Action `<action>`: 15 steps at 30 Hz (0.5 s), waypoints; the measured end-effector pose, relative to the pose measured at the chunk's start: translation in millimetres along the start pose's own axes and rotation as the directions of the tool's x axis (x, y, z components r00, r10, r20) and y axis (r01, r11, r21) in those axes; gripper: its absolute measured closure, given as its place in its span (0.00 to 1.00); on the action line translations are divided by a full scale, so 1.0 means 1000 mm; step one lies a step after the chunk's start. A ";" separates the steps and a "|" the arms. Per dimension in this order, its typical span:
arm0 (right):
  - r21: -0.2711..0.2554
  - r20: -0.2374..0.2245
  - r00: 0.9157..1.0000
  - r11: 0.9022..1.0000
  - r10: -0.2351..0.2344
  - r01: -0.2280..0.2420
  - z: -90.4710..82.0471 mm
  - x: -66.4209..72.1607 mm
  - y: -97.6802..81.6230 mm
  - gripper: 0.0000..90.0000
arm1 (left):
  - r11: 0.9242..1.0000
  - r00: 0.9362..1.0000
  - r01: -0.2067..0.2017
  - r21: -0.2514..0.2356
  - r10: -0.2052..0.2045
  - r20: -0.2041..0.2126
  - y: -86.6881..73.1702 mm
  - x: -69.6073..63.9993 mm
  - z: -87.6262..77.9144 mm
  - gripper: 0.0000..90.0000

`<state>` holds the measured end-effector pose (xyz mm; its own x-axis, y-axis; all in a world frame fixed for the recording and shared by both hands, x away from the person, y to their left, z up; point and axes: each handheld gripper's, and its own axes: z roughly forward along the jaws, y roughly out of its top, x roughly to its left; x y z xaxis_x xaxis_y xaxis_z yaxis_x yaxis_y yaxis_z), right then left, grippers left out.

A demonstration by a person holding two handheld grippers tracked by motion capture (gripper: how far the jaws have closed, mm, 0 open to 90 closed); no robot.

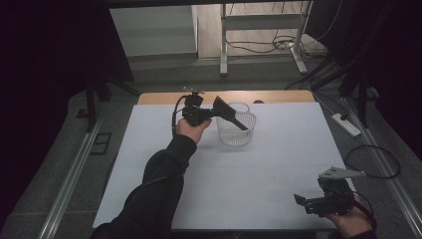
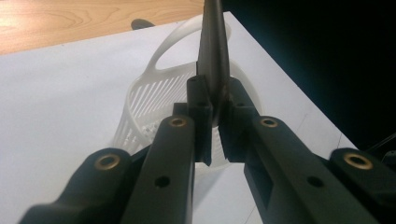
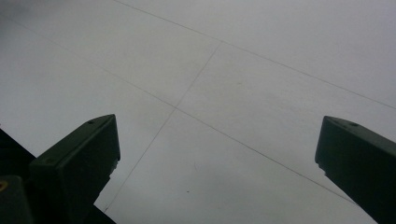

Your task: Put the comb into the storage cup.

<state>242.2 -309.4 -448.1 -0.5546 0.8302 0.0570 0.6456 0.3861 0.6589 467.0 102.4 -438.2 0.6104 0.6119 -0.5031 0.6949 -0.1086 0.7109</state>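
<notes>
A white slatted basket (image 1: 237, 139) stands upright at the back middle of the white table sheet (image 1: 224, 184). My left gripper (image 1: 213, 113) hovers just left of it, shut on a black flat tool (image 1: 230, 113) whose wide end sticks up while its narrow end slants down over the basket's rim. In the left gripper view the tool (image 2: 214, 42) stands edge-on, pinched between the pads of my left gripper (image 2: 214, 95), with the basket (image 2: 154, 93) right behind. My right gripper (image 1: 301, 200) rests low at the front right, open, nothing between its jaws (image 3: 217, 154).
A strip of bare wood (image 1: 159, 97) runs along the table's far edge, with a small dark object (image 1: 258, 102) on it. A power strip (image 1: 346, 124) and a looped cable (image 1: 373, 162) lie to the right of the table.
</notes>
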 end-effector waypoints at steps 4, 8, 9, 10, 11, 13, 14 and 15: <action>0.001 0.001 1.000 1.000 -0.002 0.002 0.000 0.000 0.000 0.00 | 1.000 1.000 0.026 -0.014 -0.026 0.011 -0.005 0.006 -0.001 0.92; 0.004 0.000 1.000 1.000 -0.001 0.001 0.000 0.000 0.000 0.00 | 0.999 0.999 0.036 -0.022 -0.036 0.017 -0.009 0.010 -0.001 0.92; 0.004 0.000 1.000 1.000 -0.001 0.001 0.000 0.000 0.000 0.00 | 0.999 0.999 0.035 -0.023 -0.035 0.015 -0.009 0.011 -0.001 0.92; 0.004 -0.001 1.000 1.000 -0.001 0.001 0.000 0.000 0.000 0.00 | 0.999 0.999 0.039 -0.023 -0.038 0.013 -0.010 0.011 -0.001 0.92; 0.005 -0.002 1.000 1.000 -0.001 0.001 0.000 0.000 0.000 0.00 | 0.999 0.999 0.034 -0.024 -0.033 0.010 -0.010 0.011 -0.001 0.92; 0.005 -0.001 1.000 1.000 -0.001 0.001 0.000 0.000 0.000 0.00 | 1.000 1.000 0.018 -0.017 -0.018 -0.005 -0.011 0.012 -0.001 0.91; 0.005 -0.001 1.000 1.000 -0.001 0.001 0.000 0.000 0.000 0.00 | 1.000 1.000 0.016 -0.015 -0.017 -0.011 -0.011 0.012 -0.002 0.91; 0.005 -0.001 1.000 1.000 -0.002 0.002 0.001 0.000 0.000 0.00 | 1.000 1.000 0.015 -0.014 -0.015 -0.017 -0.011 0.012 -0.002 0.91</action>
<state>242.6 -309.1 -448.4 -0.5559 0.8293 0.0563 0.6475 0.3895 0.6550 466.0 112.6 -451.5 0.5932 0.6266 -0.5054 0.6985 -0.0884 0.7102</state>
